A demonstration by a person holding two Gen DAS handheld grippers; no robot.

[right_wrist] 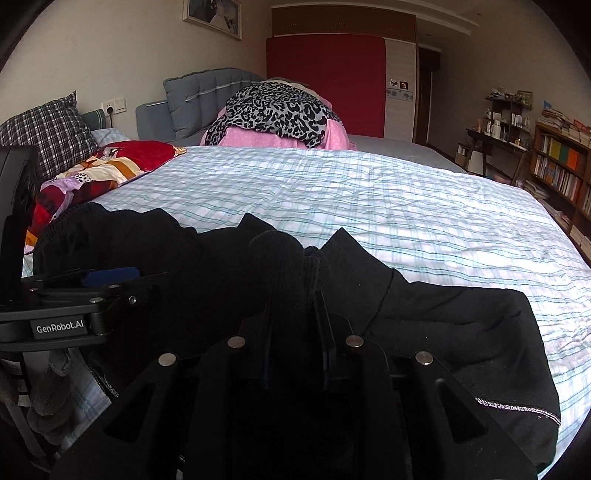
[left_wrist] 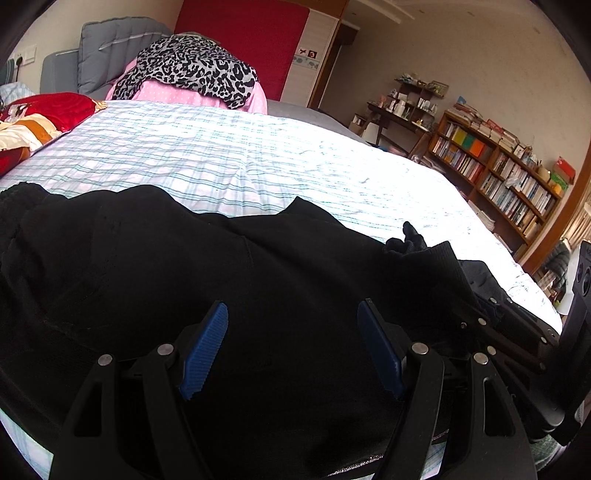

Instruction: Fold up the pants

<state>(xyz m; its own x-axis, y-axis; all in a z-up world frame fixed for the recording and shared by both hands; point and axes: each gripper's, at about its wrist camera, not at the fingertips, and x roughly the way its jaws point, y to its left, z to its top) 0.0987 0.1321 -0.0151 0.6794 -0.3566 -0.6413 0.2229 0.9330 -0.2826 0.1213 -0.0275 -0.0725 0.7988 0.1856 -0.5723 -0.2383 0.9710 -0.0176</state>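
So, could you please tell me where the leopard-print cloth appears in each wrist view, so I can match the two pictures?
Left wrist view: the leopard-print cloth lies upper left, draped over a pink pile at the far end of the bed.
Right wrist view: the leopard-print cloth sits upper centre, on the same pink pile.
Shared landmark: the red panel just behind it.

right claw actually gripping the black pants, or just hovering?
Touching. In the right wrist view the right claw is nearly closed, with a bunched ribbed fold of the black fabric pants pinched between its fingers.
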